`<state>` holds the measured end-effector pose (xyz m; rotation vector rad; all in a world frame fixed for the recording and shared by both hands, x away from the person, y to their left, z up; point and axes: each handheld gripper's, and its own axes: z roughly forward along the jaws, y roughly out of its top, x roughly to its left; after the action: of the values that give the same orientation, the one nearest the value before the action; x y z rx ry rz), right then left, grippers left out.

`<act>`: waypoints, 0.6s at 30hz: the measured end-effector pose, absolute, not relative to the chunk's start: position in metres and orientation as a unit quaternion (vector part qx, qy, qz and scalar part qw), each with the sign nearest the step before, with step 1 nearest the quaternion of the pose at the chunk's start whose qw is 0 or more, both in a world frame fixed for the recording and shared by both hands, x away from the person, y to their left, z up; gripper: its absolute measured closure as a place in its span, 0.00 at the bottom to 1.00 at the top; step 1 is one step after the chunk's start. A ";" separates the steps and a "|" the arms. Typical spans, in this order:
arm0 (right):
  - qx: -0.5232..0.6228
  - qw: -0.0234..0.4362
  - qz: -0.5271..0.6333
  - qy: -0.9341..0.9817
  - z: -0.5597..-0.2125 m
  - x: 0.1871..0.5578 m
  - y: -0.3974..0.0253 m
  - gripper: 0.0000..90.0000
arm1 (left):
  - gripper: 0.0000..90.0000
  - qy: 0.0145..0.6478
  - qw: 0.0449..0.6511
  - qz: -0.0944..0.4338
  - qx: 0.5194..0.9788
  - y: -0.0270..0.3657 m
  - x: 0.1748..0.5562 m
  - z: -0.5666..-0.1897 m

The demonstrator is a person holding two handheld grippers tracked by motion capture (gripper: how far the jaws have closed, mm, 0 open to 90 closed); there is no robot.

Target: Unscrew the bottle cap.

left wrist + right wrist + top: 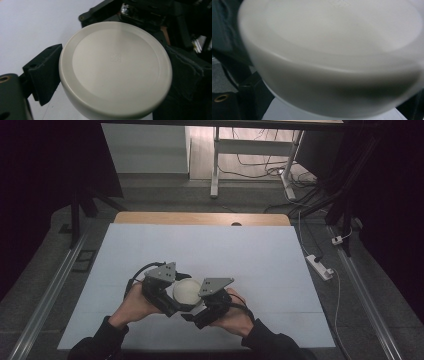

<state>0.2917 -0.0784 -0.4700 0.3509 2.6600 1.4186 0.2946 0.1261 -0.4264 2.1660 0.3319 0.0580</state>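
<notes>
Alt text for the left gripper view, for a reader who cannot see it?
A round cream-white lid seen from above sits between the left gripper's two black jaws, one at each side of its rim. White table lies behind; the right gripper crowds the top.

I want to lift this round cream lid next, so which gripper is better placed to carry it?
Probably the left hand-held gripper: its black jaws flank the round cream plastic lid on both sides. The right hand-held gripper sits close, but its blurred view leaves its hold unclear.
</notes>
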 end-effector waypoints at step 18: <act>0.189 0.097 0.454 0.865 -0.473 0.300 -0.082 0.08 | 0.06 0.293 0.428 0.106 0.848 0.096 0.283 -0.425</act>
<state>0.2998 -0.0821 -0.4729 0.5602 2.5627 1.3452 0.2832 0.0959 -0.4253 2.1176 0.7315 0.2649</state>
